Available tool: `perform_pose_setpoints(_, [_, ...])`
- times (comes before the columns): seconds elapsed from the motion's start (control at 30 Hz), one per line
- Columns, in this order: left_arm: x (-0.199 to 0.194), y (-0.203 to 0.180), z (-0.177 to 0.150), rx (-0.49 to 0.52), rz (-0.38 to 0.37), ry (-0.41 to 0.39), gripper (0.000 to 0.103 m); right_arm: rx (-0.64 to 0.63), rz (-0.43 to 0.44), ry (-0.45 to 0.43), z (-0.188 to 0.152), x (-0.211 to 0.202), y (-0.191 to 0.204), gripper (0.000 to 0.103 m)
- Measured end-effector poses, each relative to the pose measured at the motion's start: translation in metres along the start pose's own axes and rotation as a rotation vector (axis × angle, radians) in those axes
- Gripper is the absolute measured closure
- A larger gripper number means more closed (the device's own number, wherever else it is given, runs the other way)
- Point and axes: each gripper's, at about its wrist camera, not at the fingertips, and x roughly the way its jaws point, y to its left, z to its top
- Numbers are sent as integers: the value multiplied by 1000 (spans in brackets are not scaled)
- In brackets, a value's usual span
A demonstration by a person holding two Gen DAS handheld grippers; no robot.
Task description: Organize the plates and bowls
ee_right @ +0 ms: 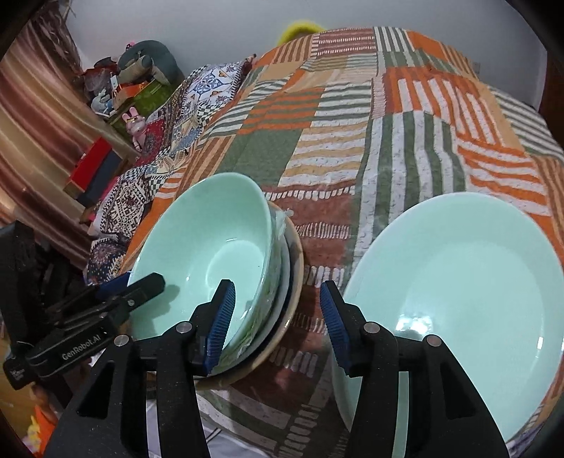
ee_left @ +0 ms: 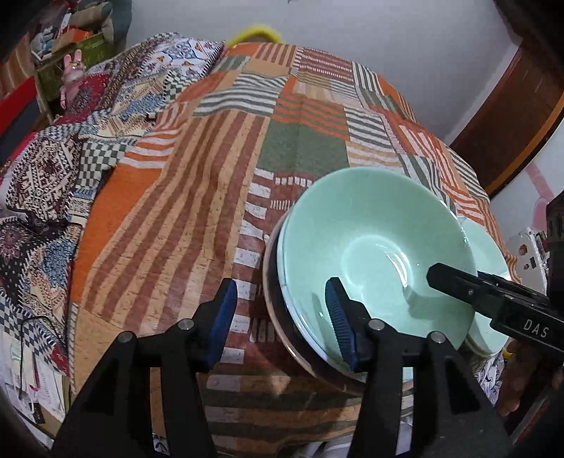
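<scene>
Presently, both the left tongs (ee_left: 280,319) and right tongs (ee_right: 276,326) stand spread, holding nothing. The green bowl (ee_right: 208,257) tops a stack near the bed's (ee_left: 169,197) front edge; the green plate (ee_right: 461,299) lies just beside it. Bedspread beyond lies open. Readable: "GenRobot.AI", "DAS".

We see a bed covered with a striped patchwork blanket (ee_left: 211,169) in orange, green and brown. On its left lies a second cloth (ee_left: 46,183) with tiny busy patterns. Far behind is a plain white wall (ee_left: 352,31). At the far left, shelves (ee_right: 116,102) hold boxes and a pink bunny toy (ee_right: 135,125) (quite small). A brown curtain (ee_right: 38,116) hangs there.
</scene>
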Motion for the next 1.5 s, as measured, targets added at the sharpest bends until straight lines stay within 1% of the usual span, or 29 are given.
perform_pose_setpoints(0.1, [6, -1, -2, 3, -11, 10, 56, 14, 21, 20, -1, 7, -2, 56])
perform_pose_setpoints(0.17, [8, -1, -2, 4, -29, 13, 61, 17, 25, 29, -2, 9, -1, 57])
perform_pose_setpoints(0.23, [9, -2, -1, 7, -50, 14, 67, 16, 30, 34, -3, 12, -1, 62])
perform_pose_setpoints(0.3, [8, -4, -1, 10, -41, 13, 67, 10, 34, 47, -3, 15, 2, 65])
perform_pose_setpoints(0.4, [8, -4, 0, 0, -41, 19, 67, -10, -1, 43, -3, 13, 6, 66])
perform_pose_setpoints(0.63, [2, -11, 3, -13, -24, 16, 67, 3, -31, 52, 1, 12, 6, 67])
perform_pose_setpoints(0.87, [-8, -14, 2, -21, -10, 7, 67, 13, -37, 39, 2, 5, 8, 67])
perform_pose_setpoints(1.0, [-20, -22, 2, -10, 8, -20, 67, -8, -53, 11, 2, -7, 13, 67])
perform_pose_setpoints(1.27, [-48, -40, 9, 2, -3, -92, 67, 0, -46, -43, -1, -30, 13, 67])
perform_pose_setpoints(1.5, [-65, -67, 11, 50, -23, -121, 67, 25, -47, -97, -2, -57, 2, 68])
